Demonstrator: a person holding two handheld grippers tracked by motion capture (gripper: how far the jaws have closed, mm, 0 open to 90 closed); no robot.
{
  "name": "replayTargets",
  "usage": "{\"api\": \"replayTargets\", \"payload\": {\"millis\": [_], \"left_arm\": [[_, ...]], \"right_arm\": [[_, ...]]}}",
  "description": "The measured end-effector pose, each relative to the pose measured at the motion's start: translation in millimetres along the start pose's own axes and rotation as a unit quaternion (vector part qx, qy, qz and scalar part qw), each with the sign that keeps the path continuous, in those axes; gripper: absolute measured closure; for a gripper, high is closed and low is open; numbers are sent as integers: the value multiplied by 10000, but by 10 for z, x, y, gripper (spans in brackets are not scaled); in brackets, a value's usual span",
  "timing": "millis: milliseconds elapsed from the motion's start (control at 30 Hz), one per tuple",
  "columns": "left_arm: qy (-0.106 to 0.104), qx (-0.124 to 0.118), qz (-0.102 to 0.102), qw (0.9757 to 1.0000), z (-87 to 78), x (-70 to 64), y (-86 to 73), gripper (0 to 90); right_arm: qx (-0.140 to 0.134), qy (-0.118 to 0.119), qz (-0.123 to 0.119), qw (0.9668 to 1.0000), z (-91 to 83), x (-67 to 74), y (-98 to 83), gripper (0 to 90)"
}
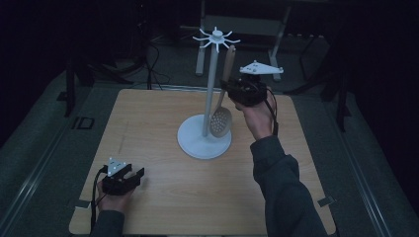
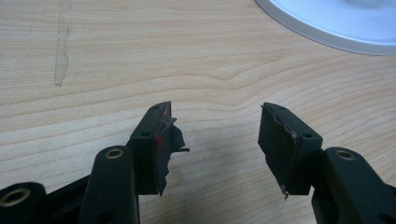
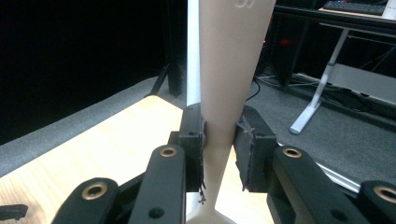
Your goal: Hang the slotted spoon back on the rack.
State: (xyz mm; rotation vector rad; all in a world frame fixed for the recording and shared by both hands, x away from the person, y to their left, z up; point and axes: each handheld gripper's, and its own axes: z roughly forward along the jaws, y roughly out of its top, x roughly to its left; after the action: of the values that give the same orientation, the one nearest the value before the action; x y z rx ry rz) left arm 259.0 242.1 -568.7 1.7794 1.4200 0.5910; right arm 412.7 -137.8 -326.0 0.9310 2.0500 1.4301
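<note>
Hanging beside the pole of the white utensil stand (image 1: 204,140), the beige slotted spoon (image 1: 222,120) has its perforated bowl low over the round base and its handle rising toward the spoked hook ring (image 1: 216,37) at the top. The right gripper (image 1: 232,89) is clamped on the handle at about mid-length; in the right gripper view both pads press the tapering handle (image 3: 224,93) from either side, with the pole directly behind it. Whether the handle end is already seated on a hook cannot be determined. Likely faults: the handle tapers, so a light clamp may let it slide through the pads; a sideways pull could knock the pole and tip or shift the stand; releasing before a hook bears the load would drop the spoon onto the base. The left gripper (image 2: 212,140) rests low over the wooden table (image 1: 148,197), well apart from the stand, jaws spread and holding nothing, so nothing steadies the base.
</note>
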Motion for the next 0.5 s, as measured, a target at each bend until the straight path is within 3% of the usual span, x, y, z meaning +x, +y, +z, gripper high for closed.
{"api": "replayTargets", "payload": {"millis": [500], "left_arm": [[-7, -8, 5, 10000, 4, 1, 5, 452]], "right_arm": [[17, -35, 11, 10000, 46, 9, 5, 736]]}}
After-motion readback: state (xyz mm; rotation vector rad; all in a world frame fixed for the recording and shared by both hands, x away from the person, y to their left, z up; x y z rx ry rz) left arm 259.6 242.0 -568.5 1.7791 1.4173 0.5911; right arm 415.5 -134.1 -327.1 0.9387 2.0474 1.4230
